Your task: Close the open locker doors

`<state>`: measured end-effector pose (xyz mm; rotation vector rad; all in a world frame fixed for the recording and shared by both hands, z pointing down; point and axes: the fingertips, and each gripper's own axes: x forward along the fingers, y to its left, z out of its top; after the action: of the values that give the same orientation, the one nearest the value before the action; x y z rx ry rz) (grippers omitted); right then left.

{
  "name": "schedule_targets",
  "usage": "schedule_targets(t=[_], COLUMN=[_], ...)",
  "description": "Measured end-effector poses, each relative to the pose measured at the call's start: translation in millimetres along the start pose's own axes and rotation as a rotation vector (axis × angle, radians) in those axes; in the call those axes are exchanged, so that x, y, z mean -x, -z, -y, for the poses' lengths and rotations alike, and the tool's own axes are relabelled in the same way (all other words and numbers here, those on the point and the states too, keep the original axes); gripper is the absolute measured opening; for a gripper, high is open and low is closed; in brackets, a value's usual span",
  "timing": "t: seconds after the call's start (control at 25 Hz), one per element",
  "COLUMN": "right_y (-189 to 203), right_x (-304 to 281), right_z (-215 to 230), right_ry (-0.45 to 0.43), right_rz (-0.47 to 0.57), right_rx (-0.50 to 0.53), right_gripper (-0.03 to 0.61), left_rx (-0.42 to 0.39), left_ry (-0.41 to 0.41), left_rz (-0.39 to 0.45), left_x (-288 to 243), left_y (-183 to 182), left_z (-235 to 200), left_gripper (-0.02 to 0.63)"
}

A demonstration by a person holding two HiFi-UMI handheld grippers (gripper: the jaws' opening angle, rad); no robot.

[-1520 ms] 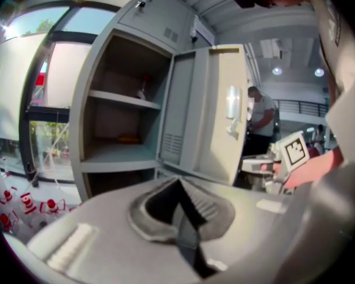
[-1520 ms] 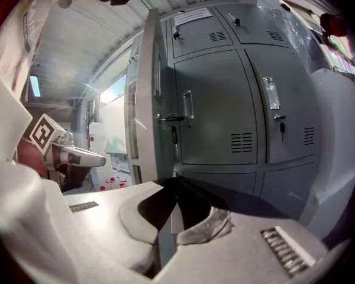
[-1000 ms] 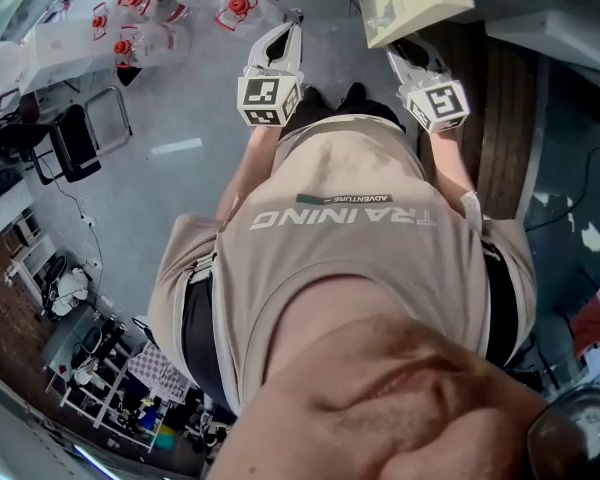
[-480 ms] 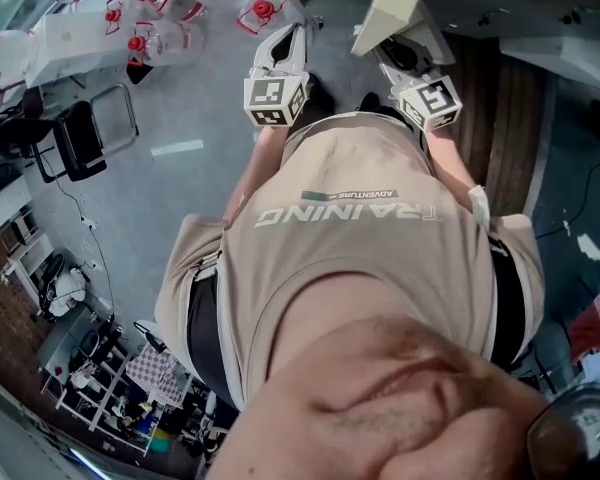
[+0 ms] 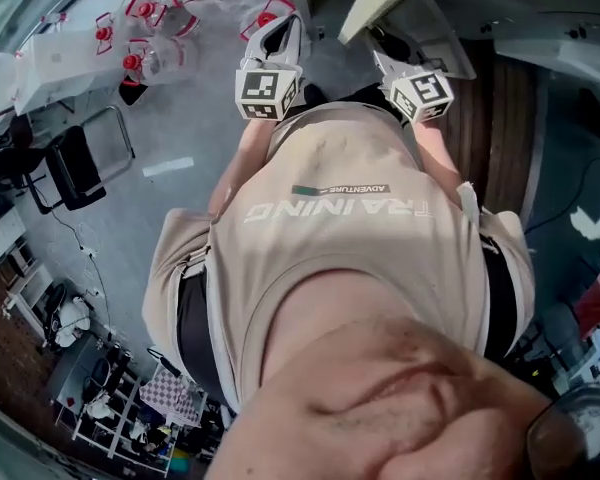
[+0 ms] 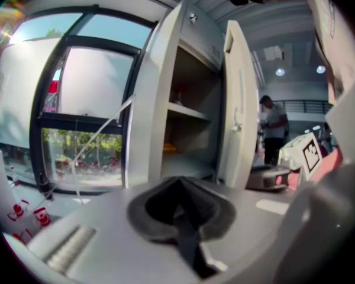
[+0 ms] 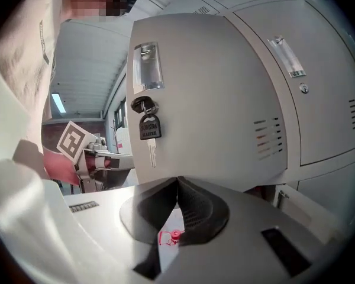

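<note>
By the open locker door, left gripper and right gripper jaws sit closed

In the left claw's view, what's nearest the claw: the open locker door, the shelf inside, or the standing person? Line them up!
1. Open locker door, swung out, right of centre.
2. Shelf, just inside, centre.
3. Standing person, in the background, right.
</note>
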<state>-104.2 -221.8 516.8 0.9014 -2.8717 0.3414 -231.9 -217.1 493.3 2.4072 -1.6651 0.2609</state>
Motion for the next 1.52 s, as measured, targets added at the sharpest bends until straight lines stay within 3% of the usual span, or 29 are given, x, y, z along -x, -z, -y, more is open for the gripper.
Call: schedule_targets(t=[0.24, 0.84, 1.08, 1.28, 1.52], right_y=[-5, -33, -30, -24, -2], right_x=[-41, -115, -114, -99, -43], right_z=[9, 48, 48, 51, 59], right_ry=[0.022, 0.028, 0.064, 0.133, 0.206], right_rz=[0.003, -0.01, -0.014, 0.001, 0.003], right_rx=[-0.027, -0.05, -0.051, -0.04, -0.129], right_gripper=[0.014, 0.014, 0.014, 0.014, 0.014], left_rx=[-0.015, 0.008, 0.007, 0.015, 0.015], left_ry=[0.041, -0.002, 0.038, 0.123, 0.206], left_rz=[-0.004, -0.005, -0.016, -0.037, -0.041], left_x=[-10, -25, -27, -33, -39], left_y=[-1, -17, -14, 4, 14], left_z=[-15, -69, -65, -44, -9], left_gripper=[-0.005, -0.005, -0.005, -0.005, -0.005])
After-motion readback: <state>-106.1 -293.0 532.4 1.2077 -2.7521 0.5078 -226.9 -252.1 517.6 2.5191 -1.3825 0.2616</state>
